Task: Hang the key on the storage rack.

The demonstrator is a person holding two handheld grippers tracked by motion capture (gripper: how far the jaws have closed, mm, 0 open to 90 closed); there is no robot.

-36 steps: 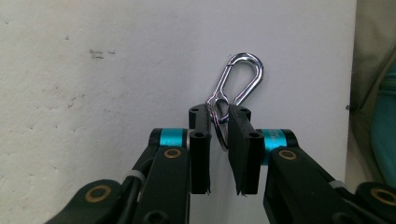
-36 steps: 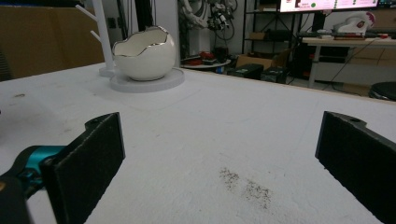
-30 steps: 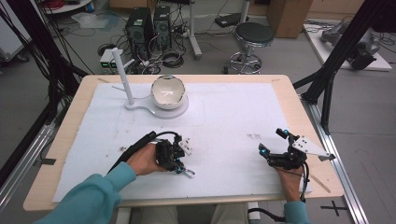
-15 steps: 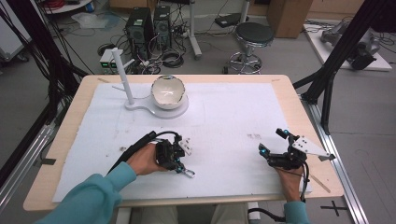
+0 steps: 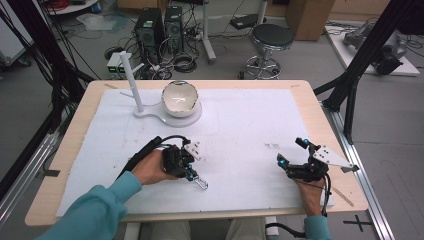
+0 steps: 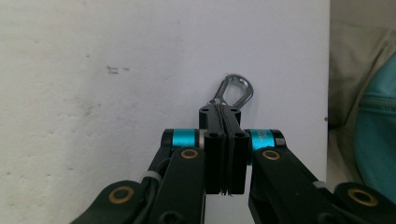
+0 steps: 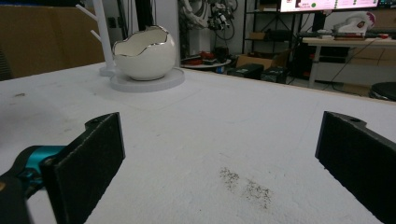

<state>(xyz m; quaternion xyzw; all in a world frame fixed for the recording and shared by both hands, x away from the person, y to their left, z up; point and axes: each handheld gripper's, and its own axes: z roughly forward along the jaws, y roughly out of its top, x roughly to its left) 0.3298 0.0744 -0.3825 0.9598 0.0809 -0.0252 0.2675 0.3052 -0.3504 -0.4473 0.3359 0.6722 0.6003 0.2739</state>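
My left gripper (image 5: 194, 176) rests on the white mat at the front left, its jaws pressed together on a small silver metal clasp (image 5: 201, 183). In the left gripper view the clasp's loop (image 6: 236, 89) sticks out past the shut tips of the left gripper (image 6: 220, 112) and lies on the mat. At the front right my right gripper (image 5: 291, 151) is held low over the mat. Its jaws stand wide apart with nothing between them, as the right gripper view shows (image 7: 224, 163).
A white egg-shaped bowl (image 5: 179, 98) with a silver rim sits on a round white base (image 5: 196, 117) at the back left, next to a white peg stand (image 5: 131, 80). The right gripper view shows the bowl (image 7: 144, 58) far ahead. A white mat (image 5: 250, 125) covers the wooden table.
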